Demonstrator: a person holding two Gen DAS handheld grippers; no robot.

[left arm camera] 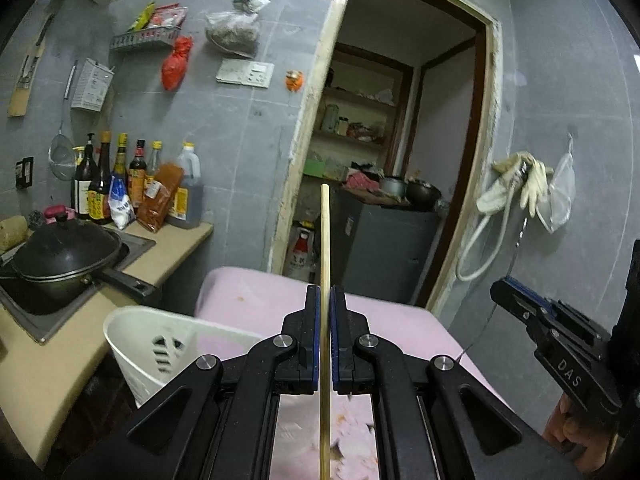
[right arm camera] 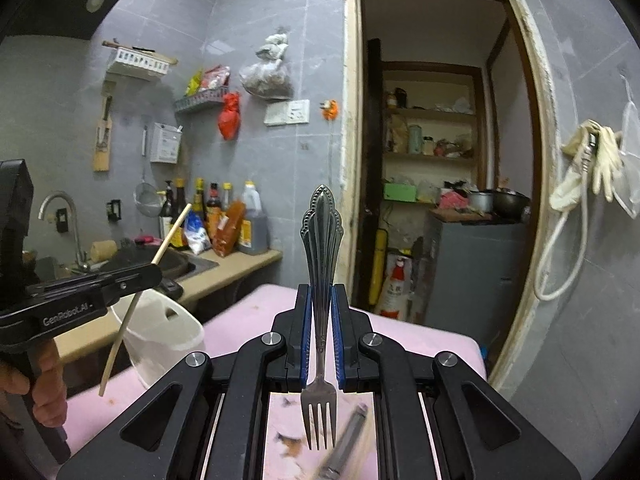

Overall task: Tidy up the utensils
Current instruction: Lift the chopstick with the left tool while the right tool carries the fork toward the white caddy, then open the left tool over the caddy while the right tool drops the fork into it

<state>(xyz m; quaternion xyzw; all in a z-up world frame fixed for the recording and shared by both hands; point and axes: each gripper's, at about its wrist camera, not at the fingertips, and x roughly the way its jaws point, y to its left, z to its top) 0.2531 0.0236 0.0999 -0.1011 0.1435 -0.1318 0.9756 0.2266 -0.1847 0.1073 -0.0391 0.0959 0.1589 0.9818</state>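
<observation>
Midway through, by the look of it: left gripper (left arm camera: 325, 300) clamped on a wooden chopstick (left arm camera: 325, 248), held upright between the pads; right gripper (right arm camera: 320, 300) clenched on a metal fork (right arm camera: 322, 240), handle pointing up and away, tines hanging down toward the camera. Both lifted clear of the pink table (left arm camera: 256, 296), neither yet over the white holder (left arm camera: 160, 340) standing at the table's left corner, just beside the left gripper. Nothing visible inside the holder from these angles, though most of its interior hidden, so no telling how much is already sorted. At least one more utensil left below: a blurred metal handle (right arm camera: 348, 440) lying on the table near the fork's tines. Probably next: carry chopstick and fork over the rim of the holder and drop them in, then back for what remains. Table covered in pink, marked with orange-brown stains and scraps. Small kitchen around it, grey tiled walls, a beige counter (left arm camera: 176, 248) to the left with a lidded black wok (left arm camera: 64, 256) on the stove, a row of sauce bottles (left arm camera: 120, 180) against the wall and a faucet (right arm camera: 64, 216) over the sink. Wall racks and hanging bags above. Open doorway (right arm camera: 436, 160) ahead into a cluttered pantry with shelves; gloves (left arm camera: 520, 184) and a hose hanging on the right wall.
</observation>
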